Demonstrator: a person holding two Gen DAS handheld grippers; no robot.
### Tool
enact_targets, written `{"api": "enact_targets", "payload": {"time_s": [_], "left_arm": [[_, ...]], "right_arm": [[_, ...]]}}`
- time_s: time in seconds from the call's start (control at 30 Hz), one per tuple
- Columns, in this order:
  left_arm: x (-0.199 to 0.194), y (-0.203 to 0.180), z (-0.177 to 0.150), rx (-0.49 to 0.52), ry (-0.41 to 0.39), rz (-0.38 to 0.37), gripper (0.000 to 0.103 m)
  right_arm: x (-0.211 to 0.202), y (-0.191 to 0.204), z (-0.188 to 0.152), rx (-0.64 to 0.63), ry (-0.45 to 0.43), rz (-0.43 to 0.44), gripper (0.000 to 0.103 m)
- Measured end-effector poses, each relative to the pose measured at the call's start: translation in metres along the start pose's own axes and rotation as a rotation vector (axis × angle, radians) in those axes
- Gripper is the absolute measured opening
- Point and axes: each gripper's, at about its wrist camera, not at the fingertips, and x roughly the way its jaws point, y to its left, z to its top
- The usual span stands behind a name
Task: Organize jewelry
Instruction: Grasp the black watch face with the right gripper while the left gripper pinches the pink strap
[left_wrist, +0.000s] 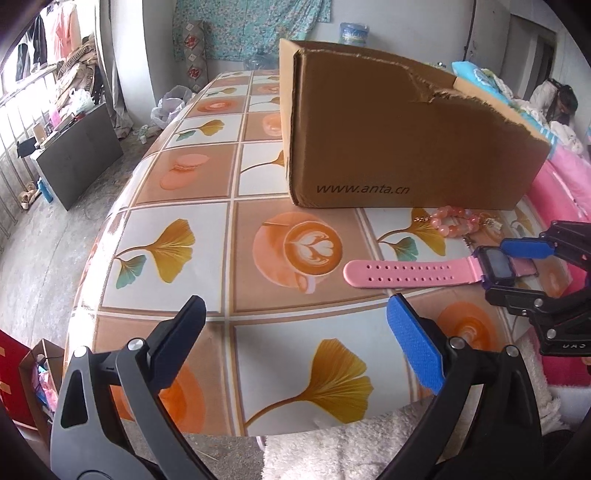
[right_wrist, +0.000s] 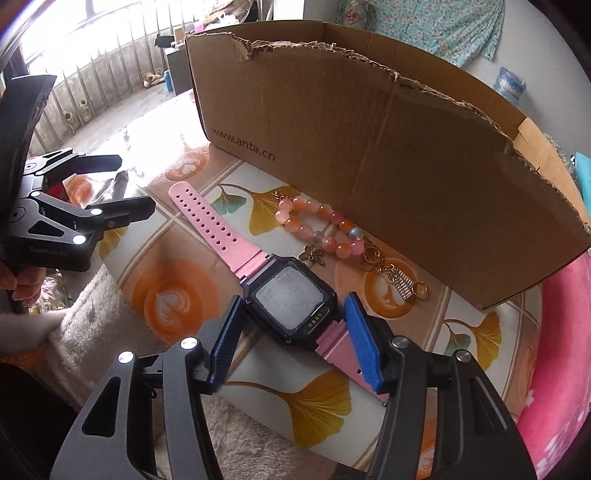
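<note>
A pink-strapped watch (right_wrist: 291, 301) with a dark square face lies flat on the patterned table; it also shows in the left wrist view (left_wrist: 410, 273). My right gripper (right_wrist: 291, 325) is open, its blue pads on either side of the watch face, not visibly clamping it; it appears in the left wrist view (left_wrist: 517, 269). A pink bead bracelet (right_wrist: 321, 225) with gold charms (right_wrist: 399, 280) lies between the watch and a torn cardboard box (right_wrist: 369, 155). The bracelet (left_wrist: 454, 221) and box (left_wrist: 399, 136) also show in the left wrist view. My left gripper (left_wrist: 295, 332) is open and empty above the table's near edge.
The table's tiled cloth (left_wrist: 184, 243) shows leaves and coffee cups. A white fluffy towel (left_wrist: 351, 443) lies at the near edge. Pink bedding (right_wrist: 561, 354) borders the right side. The floor drops away at left (left_wrist: 44, 258).
</note>
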Motion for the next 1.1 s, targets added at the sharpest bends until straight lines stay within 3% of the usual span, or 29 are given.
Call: {"api": "enact_targets", "payload": {"time_s": [0.17, 0.27, 0.53, 0.67, 0.73, 0.93, 1.1], "left_arm": [[-0.02, -0.028, -0.007, 0.119, -0.07, -0.088, 0.091], [-0.025, -0.052, -0.012, 0.222, -0.078, -0.121, 0.08], [-0.013, -0.095, -0.016, 0.427, -0.066, -0.113, 0.055], [-0.005, -0.113, -0.018, 0.521, -0.073, -0.088, 0.046], [0.001, -0.123, -0.017, 0.558, -0.074, -0.074, 0.036], [0.009, -0.132, -0.004, 0.533, -0.059, -0.103, 0.019], [0.019, -0.119, 0.016, 0.372, 0.027, -0.221, 0.017]], "right_arm": [[-0.005, -0.002, -0.007, 0.013, 0.014, 0.083, 0.053], [-0.008, -0.016, -0.011, 0.058, 0.03, 0.18, 0.053], [-0.006, -0.067, -0.013, 0.197, 0.074, 0.443, 0.053], [-0.001, -0.086, -0.014, 0.227, 0.089, 0.521, 0.053], [0.001, -0.094, -0.012, 0.243, 0.092, 0.55, 0.053], [-0.001, -0.106, -0.014, 0.254, 0.079, 0.56, 0.053], [0.003, -0.076, -0.01, 0.239, 0.066, 0.504, 0.053]]}}
